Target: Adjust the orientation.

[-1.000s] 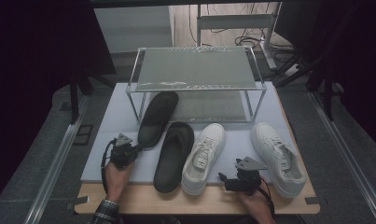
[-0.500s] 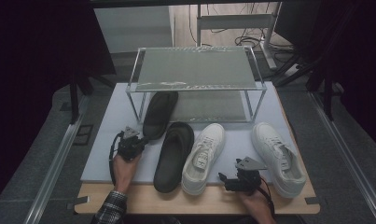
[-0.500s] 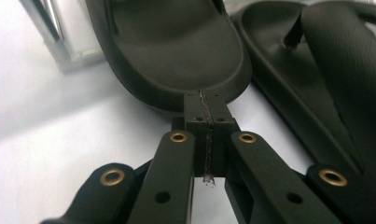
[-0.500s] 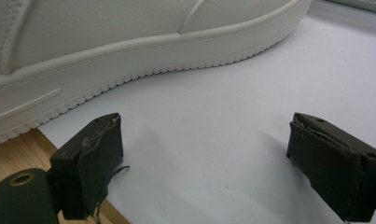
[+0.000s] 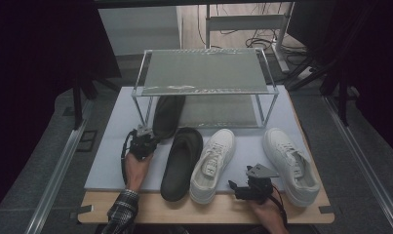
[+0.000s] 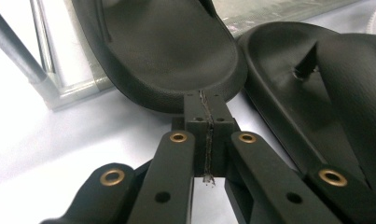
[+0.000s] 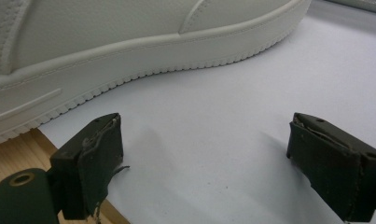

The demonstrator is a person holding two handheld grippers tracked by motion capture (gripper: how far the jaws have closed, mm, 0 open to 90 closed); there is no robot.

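The left gripper [image 6: 206, 122] has its black jaws pressed together, tips touching the rounded, pebbled heel rim of the far black slide sandal [image 6: 162, 46], which lies half under the metal-framed rack [image 5: 204, 78]. Just right lies a second black slide sandal [image 5: 182, 156]. The right gripper [image 7: 204, 163], jaws wide apart, hovers over the pale mat [image 7: 232, 121] beside a smooth white sneaker [image 7: 129, 37].

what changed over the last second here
The left tongs, jaws shut, moved forward and inward across the mat, up to the heel of the rear black slipper, which slid further under the rack. Whether the tips touch the heel is unclear. The right tongs stayed put, open, beside the white sneaker. The other slipper and far sneaker kept still.
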